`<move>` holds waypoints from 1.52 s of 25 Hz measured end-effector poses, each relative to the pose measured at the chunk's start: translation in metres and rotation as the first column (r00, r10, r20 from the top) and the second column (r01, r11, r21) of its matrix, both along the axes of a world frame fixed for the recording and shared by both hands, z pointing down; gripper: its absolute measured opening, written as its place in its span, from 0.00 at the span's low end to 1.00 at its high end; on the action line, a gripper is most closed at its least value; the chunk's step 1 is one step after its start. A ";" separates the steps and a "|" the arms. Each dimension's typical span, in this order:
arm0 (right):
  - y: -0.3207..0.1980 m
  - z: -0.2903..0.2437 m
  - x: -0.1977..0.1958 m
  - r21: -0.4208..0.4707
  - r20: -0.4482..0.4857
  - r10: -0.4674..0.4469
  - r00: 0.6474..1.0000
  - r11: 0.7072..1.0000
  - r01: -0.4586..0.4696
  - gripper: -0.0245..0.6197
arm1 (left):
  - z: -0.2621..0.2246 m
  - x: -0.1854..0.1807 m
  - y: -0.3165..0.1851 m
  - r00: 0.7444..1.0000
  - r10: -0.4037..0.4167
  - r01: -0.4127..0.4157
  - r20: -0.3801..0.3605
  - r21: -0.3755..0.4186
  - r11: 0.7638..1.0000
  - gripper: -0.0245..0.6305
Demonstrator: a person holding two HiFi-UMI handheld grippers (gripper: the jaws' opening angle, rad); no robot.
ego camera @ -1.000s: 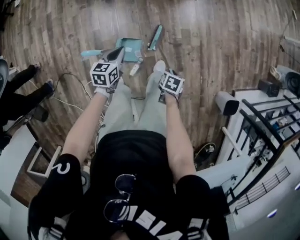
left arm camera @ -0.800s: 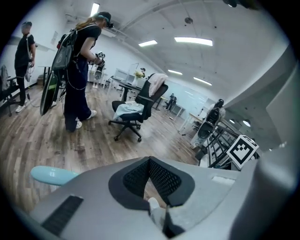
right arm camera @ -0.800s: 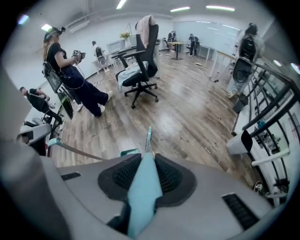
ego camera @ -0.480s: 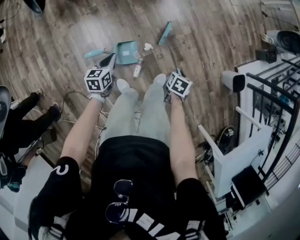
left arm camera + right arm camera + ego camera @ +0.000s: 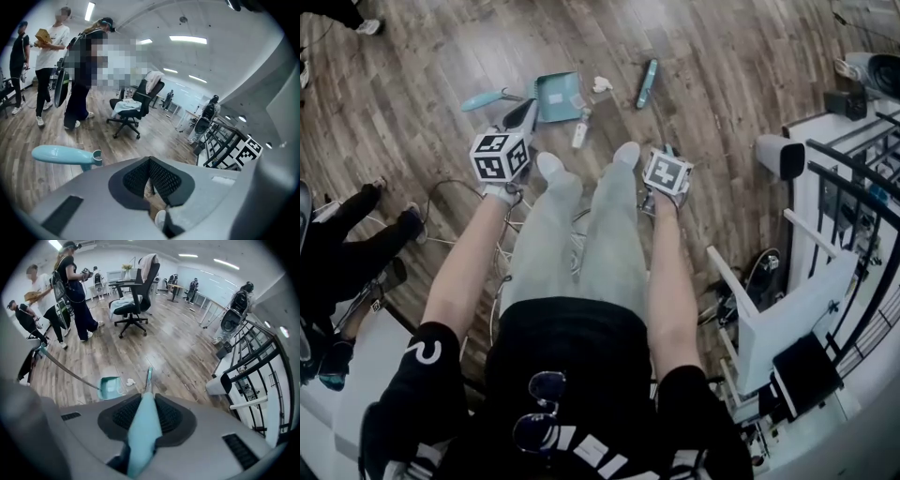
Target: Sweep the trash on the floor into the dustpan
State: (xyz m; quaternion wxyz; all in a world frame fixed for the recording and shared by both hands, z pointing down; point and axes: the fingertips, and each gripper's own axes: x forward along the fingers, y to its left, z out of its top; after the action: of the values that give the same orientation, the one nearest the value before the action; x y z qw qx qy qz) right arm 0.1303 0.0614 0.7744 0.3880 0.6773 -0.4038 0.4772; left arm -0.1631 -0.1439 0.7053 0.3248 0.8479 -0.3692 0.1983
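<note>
Right gripper [image 5: 146,403]: clamped on the pale teal broom handle [image 5: 143,432]; ribbed black pads pressed on both its sides
Left gripper [image 5: 150,164]: pads met at the tips, only floor showing behind them; I made out nothing held
Brush head [image 5: 646,83]: on the floor well ahead of the right gripper; narrow and long
Dustpan [image 5: 548,94]: ahead of the right gripper and to its left; smooth teal plastic, shallow and squarish, on a thin leaning pole
Dustpan handle [image 5: 63,154]: just left of the left gripper, outside its jaws; rounded, glossy, ending in a small ring
Trash [image 5: 602,84]: a crumpled white scrap, probably paper, between dustpan and brush head; a second pale piece [image 5: 579,132] lay nearer the grippers, too small to tell
Floor [image 5: 722,84]: wood-grain planks, smooth with some sheen
Risk, pan: apparently unheld, it would likely slide on that floor when the brush pushed against it
Risk, scrap: probably light, it could skip past the lip on a fast stroke
Risk, grip: the slick handle, held far from the head, might twist between the pads
</note>
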 end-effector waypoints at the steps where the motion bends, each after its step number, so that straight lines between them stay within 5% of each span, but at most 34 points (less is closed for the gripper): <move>1: -0.003 0.004 -0.006 0.010 0.007 -0.014 1.000 1.000 0.014 0.17 | 0.004 0.000 0.001 1.000 -0.001 0.001 0.001 -0.002 1.000 0.04; 5: -0.019 0.006 -0.022 0.026 -0.021 -0.113 0.993 0.993 0.113 0.17 | 0.012 -0.006 -0.001 1.000 -0.017 0.017 0.006 -0.005 1.000 0.04; 14: -0.025 0.007 -0.056 0.008 -0.015 -0.131 0.991 0.991 0.131 0.17 | 0.001 -0.055 -0.034 0.993 -0.117 0.116 0.031 0.021 0.993 0.04; 22: -0.034 0.003 -0.094 -0.015 0.007 -0.138 0.990 0.990 0.138 0.17 | 0.014 -0.114 -0.060 0.974 -0.193 0.198 0.116 -0.036 0.979 0.04; 27: -0.040 -0.001 -0.135 -0.007 0.076 -0.169 0.983 0.985 0.170 0.17 | 0.015 -0.110 -0.059 0.980 -0.159 0.167 0.120 -0.068 0.984 0.04; 32: -0.053 -0.007 -0.182 0.086 0.274 -0.147 0.950 0.988 0.128 0.17 | 0.016 -0.106 -0.053 0.983 -0.146 0.155 0.111 -0.085 0.984 0.04; 38: -0.061 -0.016 -0.182 0.136 0.318 -0.112 0.942 0.988 0.071 0.17 | 0.015 -0.108 -0.052 0.983 -0.142 0.154 0.115 -0.100 0.983 0.04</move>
State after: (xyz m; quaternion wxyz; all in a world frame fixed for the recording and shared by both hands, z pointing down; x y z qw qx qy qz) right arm -0.0515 0.0007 0.7582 0.2958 0.5926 -0.5217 0.5378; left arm -0.2709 -0.1961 0.7204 0.3638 0.7873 -0.4368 0.2388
